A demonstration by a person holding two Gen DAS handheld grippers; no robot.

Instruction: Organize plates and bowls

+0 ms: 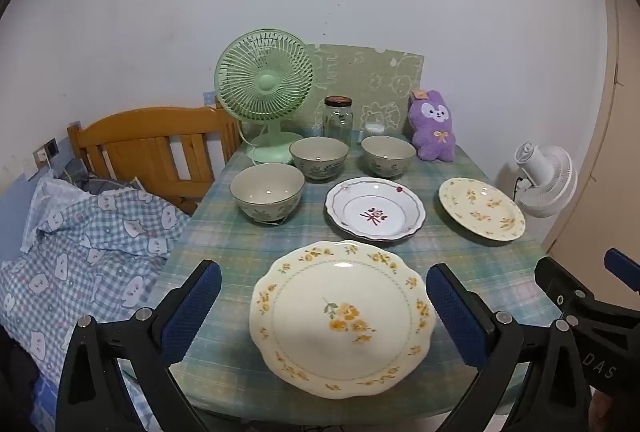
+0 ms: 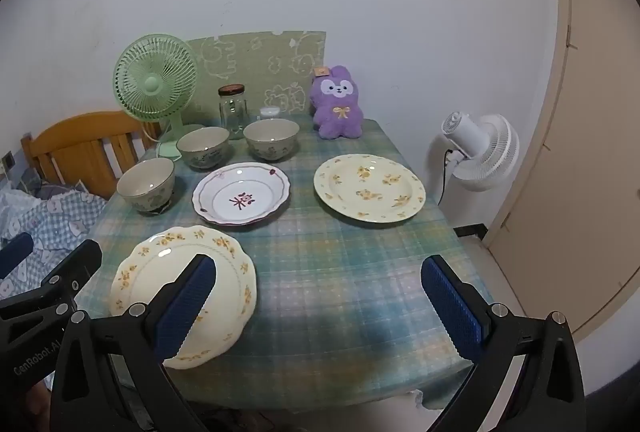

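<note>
Three floral bowls stand in a row across the back of the table: left bowl (image 1: 267,192), middle bowl (image 1: 319,157), right bowl (image 1: 388,156). A white plate with a red motif (image 1: 375,209) lies in the middle. A cream plate with yellow flowers (image 1: 481,208) lies at the right. A larger scalloped cream plate (image 1: 342,318) lies near the front edge. My left gripper (image 1: 323,314) hovers open above and in front of that scalloped plate, with nothing held. My right gripper (image 2: 319,306) is open over bare tablecloth, to the right of the scalloped plate (image 2: 160,280).
A green desk fan (image 1: 264,87), a glass jar (image 1: 338,119), a small white cup (image 1: 374,129) and a purple plush toy (image 1: 434,125) line the table's back. A bed with checked bedding (image 1: 88,244) is left; a white fan (image 2: 480,151) and a door stand right.
</note>
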